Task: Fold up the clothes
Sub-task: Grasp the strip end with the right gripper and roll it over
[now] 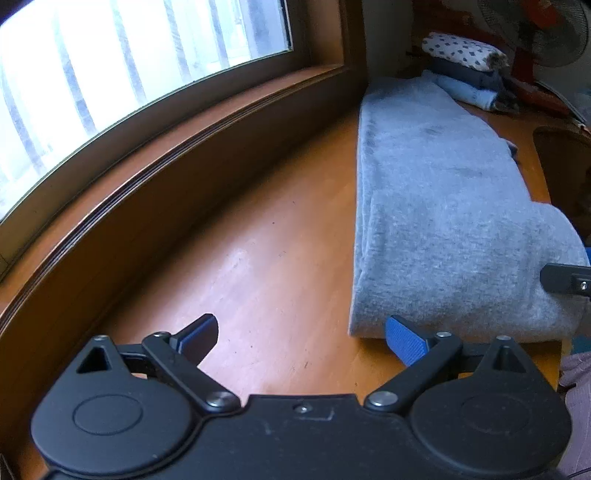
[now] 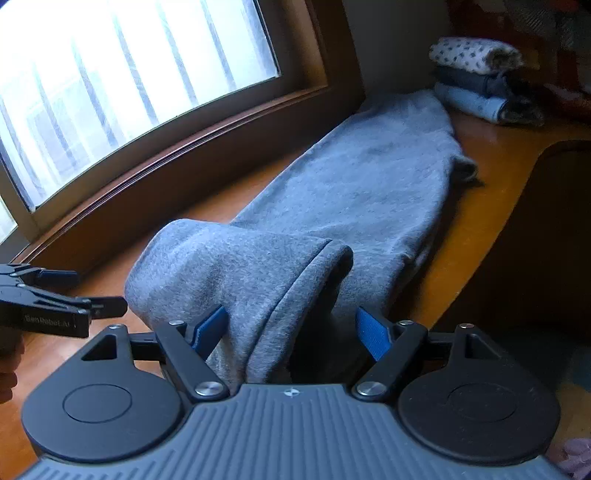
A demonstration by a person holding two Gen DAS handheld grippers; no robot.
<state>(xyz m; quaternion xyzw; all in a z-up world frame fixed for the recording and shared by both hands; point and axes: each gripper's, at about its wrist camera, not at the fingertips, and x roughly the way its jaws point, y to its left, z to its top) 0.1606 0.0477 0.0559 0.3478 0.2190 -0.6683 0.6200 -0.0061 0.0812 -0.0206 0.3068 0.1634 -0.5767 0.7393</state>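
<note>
1. Wooden worktop (image 1: pixel 258 258) runs along a brown sill under a bright window (image 1: pixel 110 74); a fan (image 1: pixel 535 29) stands in the far corner.
2. Grey garment (image 1: pixel 436 192) lies lengthwise on the worktop, folded into a long narrow strip. Its near end is doubled back into a raised flap (image 2: pixel 229 266), not yet flat.
3. Stack (image 2: pixel 476 77) beyond the garment's far end: three folded pieces as far as I can count, spotted white on top, dark blue in the middle, light blue below. These look finished.
4. Judgement: roughly mid-fold on the grey piece. Lengthwise fold done; cross fold(s) and transfer to the stack remain.
5. Left gripper (image 1: pixel 303 339): fingers wide, nothing between them, over bare worktop just beside the garment's near corner.
6. Right gripper (image 2: pixel 291 328): fingers apart, flap cloth draped between them; the pads do not appear to press it, so I read it as released.
7. Count: one garment in work, one stack, two grippers, one window, one fan.
</note>
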